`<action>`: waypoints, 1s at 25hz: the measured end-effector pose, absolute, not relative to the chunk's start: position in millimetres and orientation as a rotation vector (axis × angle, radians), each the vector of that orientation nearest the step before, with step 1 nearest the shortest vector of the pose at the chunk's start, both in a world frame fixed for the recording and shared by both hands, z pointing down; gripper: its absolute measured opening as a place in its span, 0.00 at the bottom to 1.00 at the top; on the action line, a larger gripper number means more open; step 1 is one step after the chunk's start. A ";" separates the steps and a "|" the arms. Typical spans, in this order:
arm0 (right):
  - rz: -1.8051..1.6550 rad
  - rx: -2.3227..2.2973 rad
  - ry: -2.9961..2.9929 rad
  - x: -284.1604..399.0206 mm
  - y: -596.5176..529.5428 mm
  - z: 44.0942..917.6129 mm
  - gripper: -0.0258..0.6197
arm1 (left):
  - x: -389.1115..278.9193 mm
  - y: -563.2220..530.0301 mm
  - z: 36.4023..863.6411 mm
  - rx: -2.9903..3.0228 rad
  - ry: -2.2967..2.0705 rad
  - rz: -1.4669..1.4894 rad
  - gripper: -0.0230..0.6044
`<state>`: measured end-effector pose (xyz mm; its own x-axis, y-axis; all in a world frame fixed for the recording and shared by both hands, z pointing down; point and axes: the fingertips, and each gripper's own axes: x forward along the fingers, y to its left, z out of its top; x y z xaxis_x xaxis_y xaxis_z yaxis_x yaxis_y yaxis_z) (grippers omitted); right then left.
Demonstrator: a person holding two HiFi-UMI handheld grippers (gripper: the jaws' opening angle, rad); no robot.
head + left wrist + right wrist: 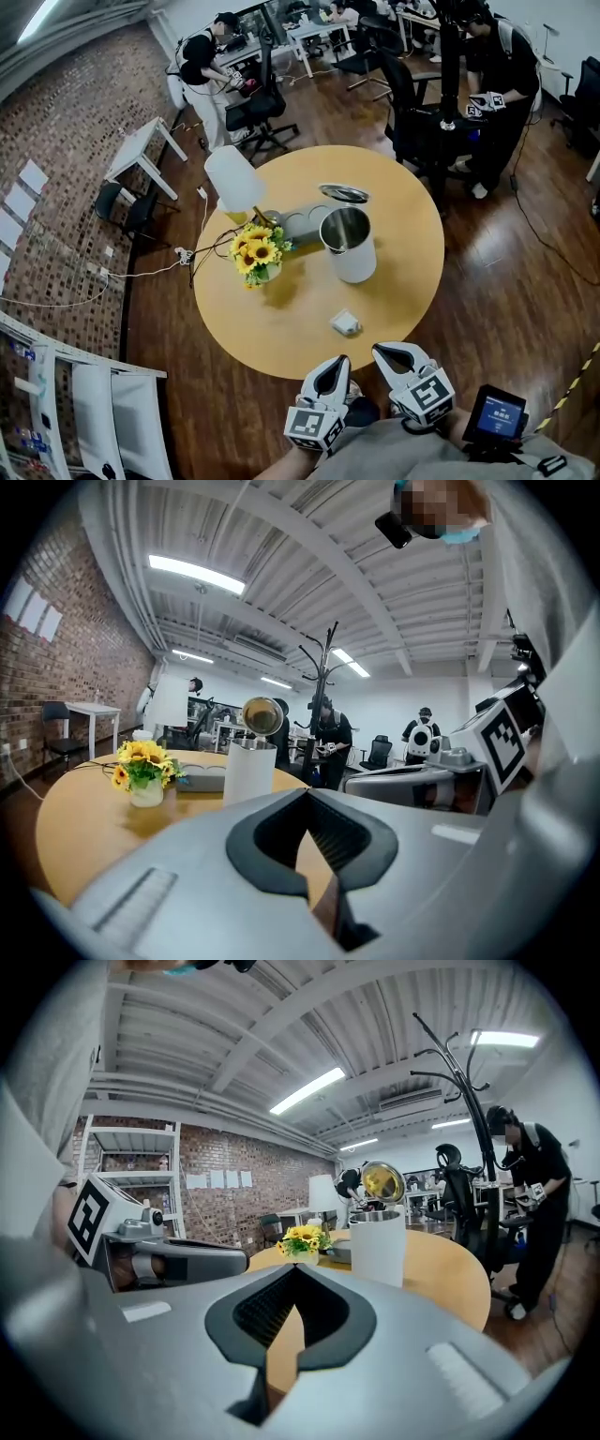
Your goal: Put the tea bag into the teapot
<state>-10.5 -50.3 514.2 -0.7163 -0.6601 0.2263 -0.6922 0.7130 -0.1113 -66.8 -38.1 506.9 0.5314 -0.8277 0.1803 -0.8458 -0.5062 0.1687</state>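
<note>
The teapot (351, 246), a white cylinder with a steel rim, stands on the round wooden table (412, 225) with its lid (343, 193) tipped open behind it. The tea bag (345, 323), a small white packet, lies flat near the table's front edge. My left gripper (338, 363) and right gripper (381, 351) hang side by side just off that edge, close to my body, both shut and empty. The teapot (249, 772) shows ahead in the left gripper view and, as teapot (377, 1246), in the right gripper view. The tea bag is hidden in both gripper views.
A vase of sunflowers (257, 253) stands left of the teapot, with a white lamp (234, 178) and a grey tray (298, 223) behind it. Office chairs (412, 122) and people stand beyond the table's far side.
</note>
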 end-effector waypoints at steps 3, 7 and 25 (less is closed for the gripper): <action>0.290 1.132 -2.726 -23.7 -72.6 516.2 0.05 | -79.9 -63.7 504.5 2.566 -1.377 0.105 0.04; 0.276 1.188 -2.712 -43.9 -95.2 508.8 0.05 | -98.3 -89.0 494.6 2.604 -1.333 0.097 0.04; 0.230 1.237 -2.698 -57.7 -153.0 500.5 0.05 | -115.9 -146.7 492.9 2.623 -1.315 0.070 0.04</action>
